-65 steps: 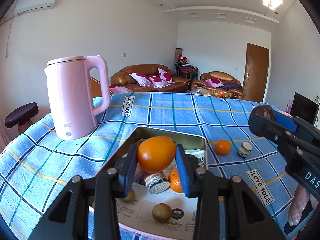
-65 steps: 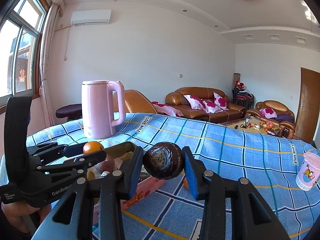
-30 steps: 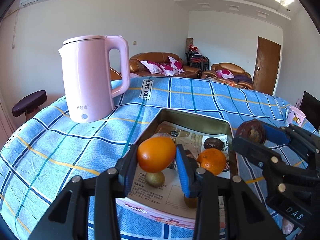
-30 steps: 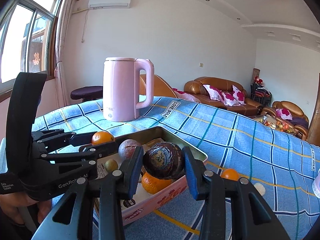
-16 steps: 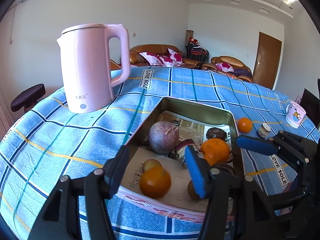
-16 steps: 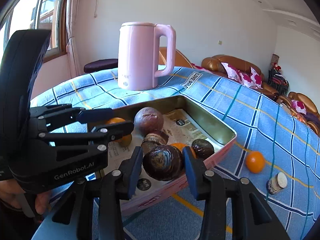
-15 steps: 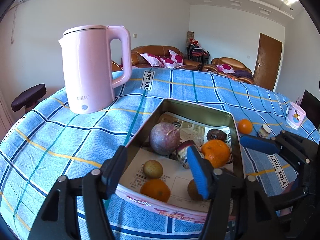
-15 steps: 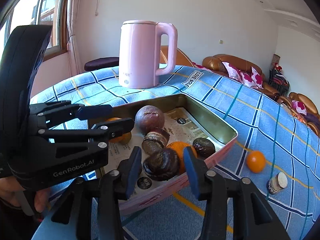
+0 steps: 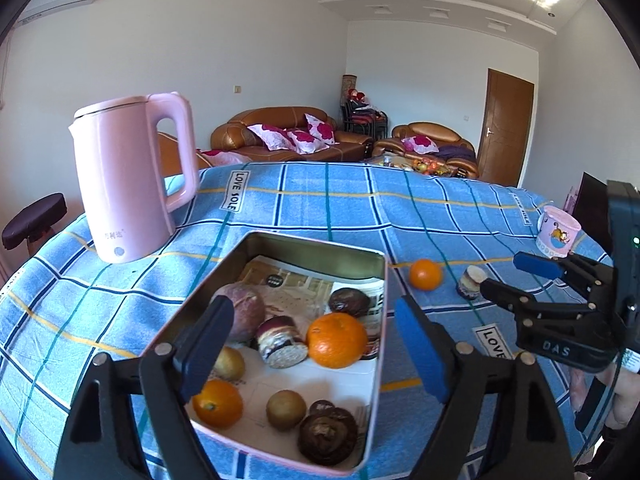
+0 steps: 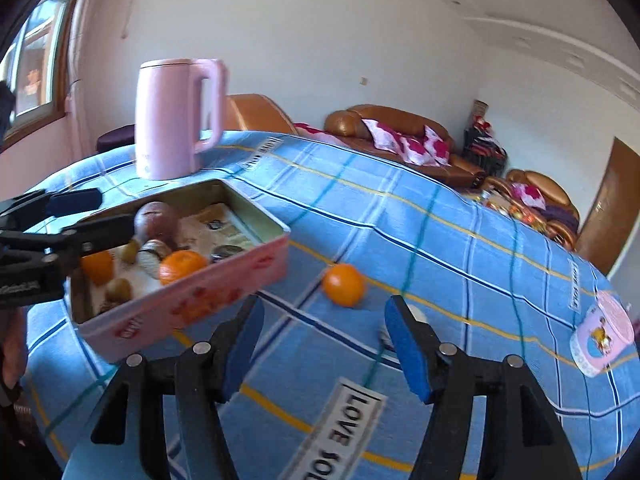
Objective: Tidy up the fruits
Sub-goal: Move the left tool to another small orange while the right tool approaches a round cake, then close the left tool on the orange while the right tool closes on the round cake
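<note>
Both drops done, both grippers empty.

Left gripper [image 9: 314, 346] has just been opening, jaws wide, nothing between them; its orange [image 9: 218, 403] now lies in the pink rectangular tin [image 9: 316, 249], lower left of the left view. Right gripper [image 10: 322, 346], jaws part open and empty, has let go of the dark wrinkled fruit [image 9: 328, 434], now in the tin's near corner. It now faces the loose small orange [image 10: 344, 284] on the blue checked cloth [image 10: 460, 240], mid-frame; likely the next pick.
</note>
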Demonstrator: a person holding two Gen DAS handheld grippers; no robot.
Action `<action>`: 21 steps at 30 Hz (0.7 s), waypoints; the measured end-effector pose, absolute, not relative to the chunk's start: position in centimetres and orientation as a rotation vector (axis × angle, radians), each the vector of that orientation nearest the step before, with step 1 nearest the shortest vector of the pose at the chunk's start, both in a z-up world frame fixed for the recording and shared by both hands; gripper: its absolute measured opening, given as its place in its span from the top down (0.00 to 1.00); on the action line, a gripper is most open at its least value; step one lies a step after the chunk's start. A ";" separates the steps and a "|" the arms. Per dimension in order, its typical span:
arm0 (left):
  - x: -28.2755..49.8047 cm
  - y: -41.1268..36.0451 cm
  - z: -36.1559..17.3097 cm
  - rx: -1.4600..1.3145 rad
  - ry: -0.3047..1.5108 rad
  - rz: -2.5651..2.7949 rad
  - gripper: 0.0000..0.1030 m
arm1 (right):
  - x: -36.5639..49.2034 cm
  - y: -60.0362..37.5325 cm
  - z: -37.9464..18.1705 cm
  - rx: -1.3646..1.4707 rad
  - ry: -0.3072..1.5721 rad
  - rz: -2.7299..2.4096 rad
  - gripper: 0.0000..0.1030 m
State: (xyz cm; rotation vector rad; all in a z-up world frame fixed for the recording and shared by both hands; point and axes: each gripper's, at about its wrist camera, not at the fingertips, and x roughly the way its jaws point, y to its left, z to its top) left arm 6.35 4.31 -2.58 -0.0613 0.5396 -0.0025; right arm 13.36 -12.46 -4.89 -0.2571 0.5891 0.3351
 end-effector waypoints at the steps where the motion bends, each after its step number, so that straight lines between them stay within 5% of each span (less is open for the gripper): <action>1: 6.7 3.7 -2.4 -0.054 0.540 -0.013 0.17 | 14.1 -13.5 -5.0 -0.230 0.607 0.305 0.37; 13: 10.5 -1.1 -2.1 0.014 0.561 -0.065 0.17 | 19.2 -15.0 -7.0 -0.120 0.739 0.285 0.39; 16: 11.3 -1.4 -2.4 0.022 0.577 -0.064 0.18 | 20.4 -15.0 -8.1 -0.102 0.802 0.288 0.51; 17: 11.7 -1.5 -2.5 0.019 0.588 -0.070 0.18 | 20.7 -15.3 -8.3 -0.080 0.820 0.294 0.64; 21: 13.2 -2.5 -3.0 0.005 0.638 -0.102 0.27 | 20.4 -16.1 -8.2 -0.064 0.816 0.299 0.66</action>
